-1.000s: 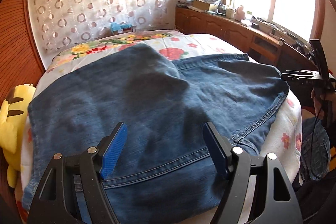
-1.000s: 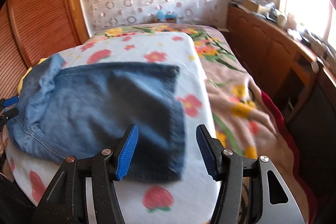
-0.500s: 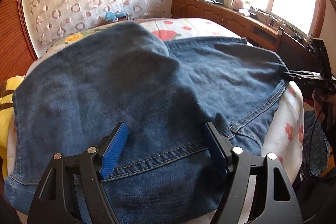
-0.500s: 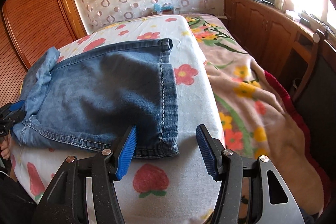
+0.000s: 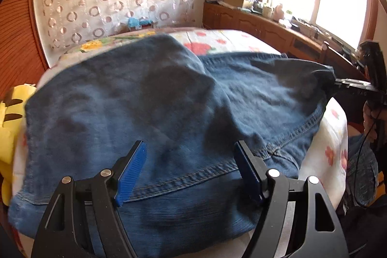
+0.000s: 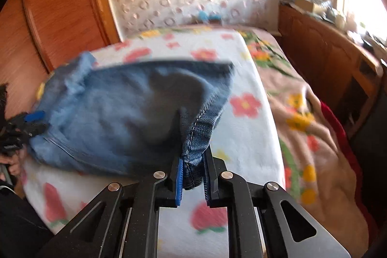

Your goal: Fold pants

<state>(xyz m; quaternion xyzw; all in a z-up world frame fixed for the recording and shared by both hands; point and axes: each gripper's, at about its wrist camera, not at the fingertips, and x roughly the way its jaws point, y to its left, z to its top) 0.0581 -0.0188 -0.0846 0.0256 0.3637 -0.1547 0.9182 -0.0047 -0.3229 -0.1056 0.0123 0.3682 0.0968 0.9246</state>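
Blue denim pants (image 5: 154,108) lie folded on a floral bed sheet (image 5: 222,40). My left gripper (image 5: 191,171) is open, its blue pads straddling the near edge of the denim by a stitched seam. My right gripper (image 6: 192,175) is shut on the pants' hem corner (image 6: 196,137) and holds it lifted off the sheet (image 6: 244,137). The pants (image 6: 116,117) stretch away to the left in the right wrist view. The right gripper also shows at the right edge of the left wrist view (image 5: 338,82), at the far corner of the denim.
A yellow plush toy (image 5: 9,113) lies at the bed's left edge. A wooden cabinet (image 5: 266,25) with clutter runs along the window on the right. A wooden wardrobe (image 6: 60,16) stands on the left. A pink and red blanket (image 6: 314,125) covers the bed's right side.
My right gripper has closed on the hem corner and lifted it. The left gripper stays open over the near denim edge, drawn back slightly.
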